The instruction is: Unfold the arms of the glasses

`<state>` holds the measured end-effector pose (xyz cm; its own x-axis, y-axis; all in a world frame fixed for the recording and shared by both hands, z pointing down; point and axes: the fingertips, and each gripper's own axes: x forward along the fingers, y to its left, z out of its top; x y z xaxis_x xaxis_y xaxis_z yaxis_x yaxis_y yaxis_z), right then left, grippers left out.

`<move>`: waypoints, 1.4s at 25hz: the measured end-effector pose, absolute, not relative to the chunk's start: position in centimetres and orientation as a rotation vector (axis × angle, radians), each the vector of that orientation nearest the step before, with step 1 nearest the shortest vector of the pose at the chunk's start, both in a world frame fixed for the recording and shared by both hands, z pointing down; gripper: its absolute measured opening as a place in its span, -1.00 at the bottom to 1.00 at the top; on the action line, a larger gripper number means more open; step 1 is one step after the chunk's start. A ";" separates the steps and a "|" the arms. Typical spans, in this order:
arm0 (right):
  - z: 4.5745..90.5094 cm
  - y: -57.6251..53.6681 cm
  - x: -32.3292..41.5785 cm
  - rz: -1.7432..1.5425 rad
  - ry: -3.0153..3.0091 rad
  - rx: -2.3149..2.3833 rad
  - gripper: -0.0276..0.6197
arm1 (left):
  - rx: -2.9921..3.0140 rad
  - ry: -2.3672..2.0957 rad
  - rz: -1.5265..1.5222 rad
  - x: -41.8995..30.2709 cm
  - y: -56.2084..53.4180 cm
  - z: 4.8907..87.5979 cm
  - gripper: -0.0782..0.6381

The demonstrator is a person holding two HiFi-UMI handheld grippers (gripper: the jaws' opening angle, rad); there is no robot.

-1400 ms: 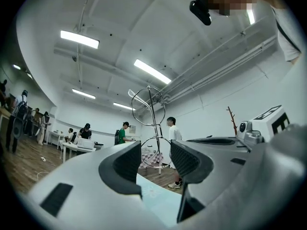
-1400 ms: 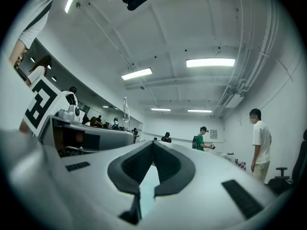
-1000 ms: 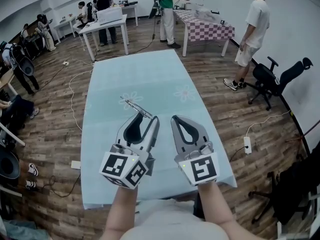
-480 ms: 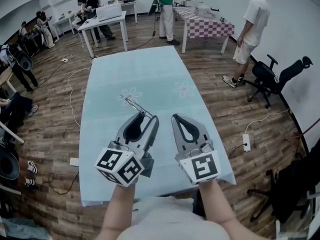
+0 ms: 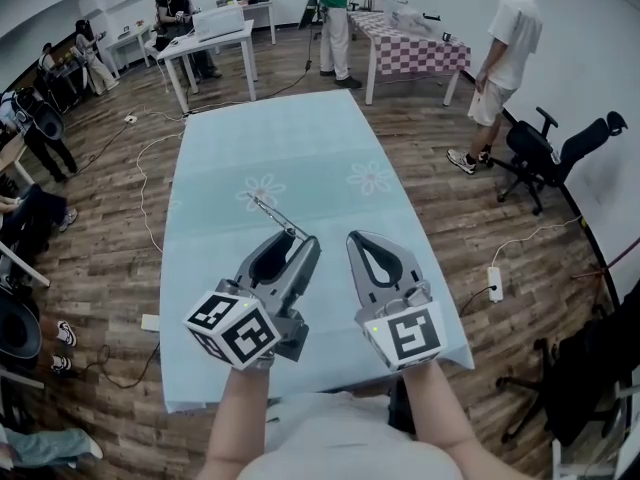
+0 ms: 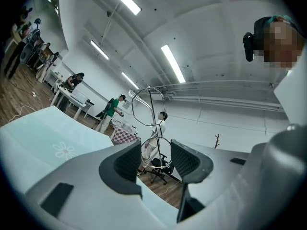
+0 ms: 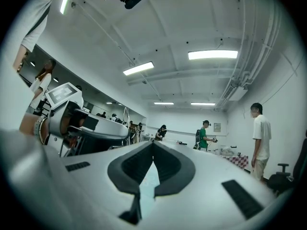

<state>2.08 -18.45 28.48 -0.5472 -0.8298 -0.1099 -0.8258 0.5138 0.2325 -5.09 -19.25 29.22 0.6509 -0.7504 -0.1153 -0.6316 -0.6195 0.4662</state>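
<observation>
The glasses are a thin wire frame sticking out up and to the left from the tips of my left gripper, which is shut on them above the pale blue table. In the left gripper view the wire rims rise between the dark pads, in front of my left gripper. My right gripper hovers just to the right at the same height, shut with nothing in it. In the right gripper view its jaws meet at the tips, and the left gripper's body shows at the left.
A checkered table and white tables stand beyond the far end, with several people around them. An office chair and a power strip are on the wooden floor at the right. Cables trail on the left.
My left gripper has rolled, so its marker cube shows a different face. The glasses stay in it. The right gripper has kept still.
</observation>
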 end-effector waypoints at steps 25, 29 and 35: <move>32.7 -17.8 2.3 -0.172 -2.738 1.401 -0.89 | 2.066 -0.714 -0.567 -5.0 -18.4 33.5 -0.23; 33.2 -17.9 2.1 -0.144 -2.744 1.387 -0.89 | 2.006 -0.640 -0.580 -4.9 -18.3 34.0 -0.23; 34.0 -17.7 2.3 -0.102 -2.744 1.373 -0.89 | 1.929 -0.557 -0.578 -4.4 -18.2 34.6 -0.23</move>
<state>2.32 -17.70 34.02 -0.5976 -0.8011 0.0343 -0.7963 0.5979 0.0916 -4.38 -18.20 34.64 0.7794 -0.6083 -0.1501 -0.1281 -0.3892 0.9122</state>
